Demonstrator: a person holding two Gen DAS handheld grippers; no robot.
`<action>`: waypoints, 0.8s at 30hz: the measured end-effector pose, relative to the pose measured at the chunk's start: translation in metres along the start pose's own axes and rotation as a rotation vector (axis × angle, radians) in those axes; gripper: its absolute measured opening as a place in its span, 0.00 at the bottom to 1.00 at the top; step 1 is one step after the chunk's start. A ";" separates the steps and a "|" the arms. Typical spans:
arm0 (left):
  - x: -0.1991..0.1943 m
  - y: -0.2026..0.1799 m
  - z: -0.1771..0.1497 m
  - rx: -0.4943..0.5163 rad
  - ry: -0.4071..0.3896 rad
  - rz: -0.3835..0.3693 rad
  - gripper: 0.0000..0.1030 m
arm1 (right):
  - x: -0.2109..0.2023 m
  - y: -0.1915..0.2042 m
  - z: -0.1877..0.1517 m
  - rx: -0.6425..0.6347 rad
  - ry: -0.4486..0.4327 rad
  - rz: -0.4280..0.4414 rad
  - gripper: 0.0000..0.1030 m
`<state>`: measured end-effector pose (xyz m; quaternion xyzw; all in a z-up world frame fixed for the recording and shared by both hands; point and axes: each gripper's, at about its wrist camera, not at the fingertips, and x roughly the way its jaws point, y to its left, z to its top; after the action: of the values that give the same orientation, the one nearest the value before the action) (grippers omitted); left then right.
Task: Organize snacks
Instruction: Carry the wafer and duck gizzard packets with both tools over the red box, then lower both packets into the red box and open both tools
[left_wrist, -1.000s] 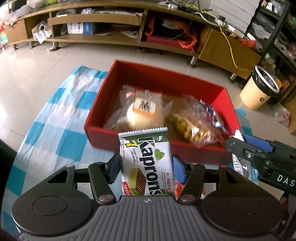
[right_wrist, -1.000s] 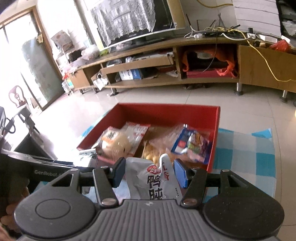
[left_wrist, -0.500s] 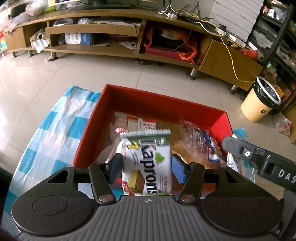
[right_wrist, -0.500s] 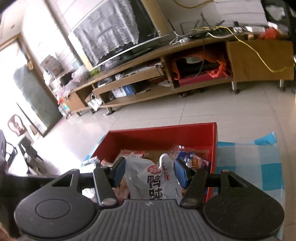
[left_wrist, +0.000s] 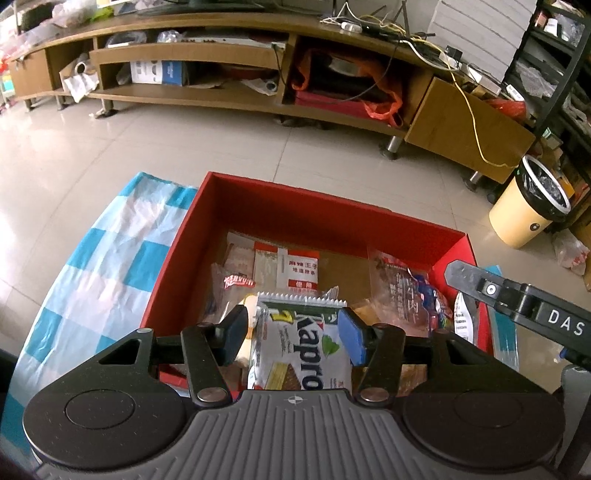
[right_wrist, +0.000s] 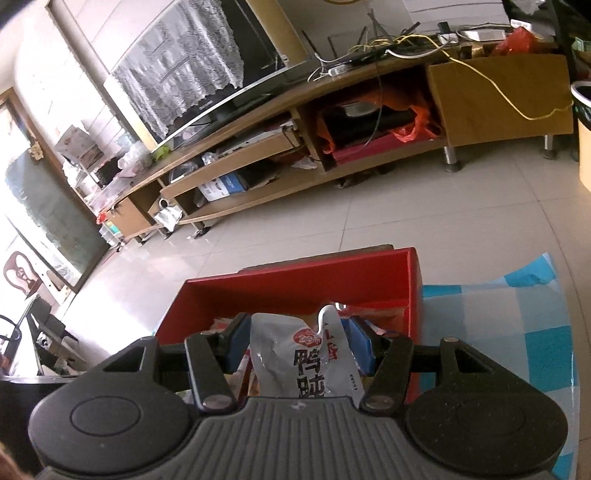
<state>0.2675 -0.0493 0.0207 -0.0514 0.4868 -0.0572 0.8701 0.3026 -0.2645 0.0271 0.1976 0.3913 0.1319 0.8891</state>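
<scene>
A red box (left_wrist: 284, 218) stands on a blue-and-white checked cloth (left_wrist: 110, 258) and holds several snack packets. My left gripper (left_wrist: 293, 332) is over the box's near part. Its jaws stand a little wider than the white and green Kaprons wafer packet (left_wrist: 299, 350) between them, with a gap on the left side. My right gripper (right_wrist: 299, 341) is shut on a silver pouch with a red label (right_wrist: 306, 362) above the same red box (right_wrist: 295, 288). The right gripper also shows at the right edge of the left wrist view (left_wrist: 517, 299).
A long wooden TV cabinet (left_wrist: 258, 74) with cluttered shelves runs along the back. A yellow bin with a black liner (left_wrist: 532, 206) stands at the right. Tiled floor (left_wrist: 184, 147) lies between the cabinet and the cloth.
Both grippers moved forward and up over the red box with their packets. The left jaws have spread a little and the Kaprons packet has slipped lower between them.
</scene>
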 end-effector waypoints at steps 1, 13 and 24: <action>0.001 0.000 0.001 -0.002 0.000 0.000 0.60 | 0.001 -0.001 0.000 0.001 0.004 0.001 0.55; 0.011 -0.005 0.012 0.003 -0.011 0.003 0.63 | 0.008 -0.011 0.004 0.066 0.021 0.005 0.59; -0.001 -0.001 0.015 0.008 -0.051 0.002 0.83 | 0.010 -0.006 0.003 0.031 0.025 -0.024 0.61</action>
<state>0.2797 -0.0494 0.0300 -0.0486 0.4641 -0.0570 0.8826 0.3114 -0.2671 0.0197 0.2051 0.4069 0.1177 0.8823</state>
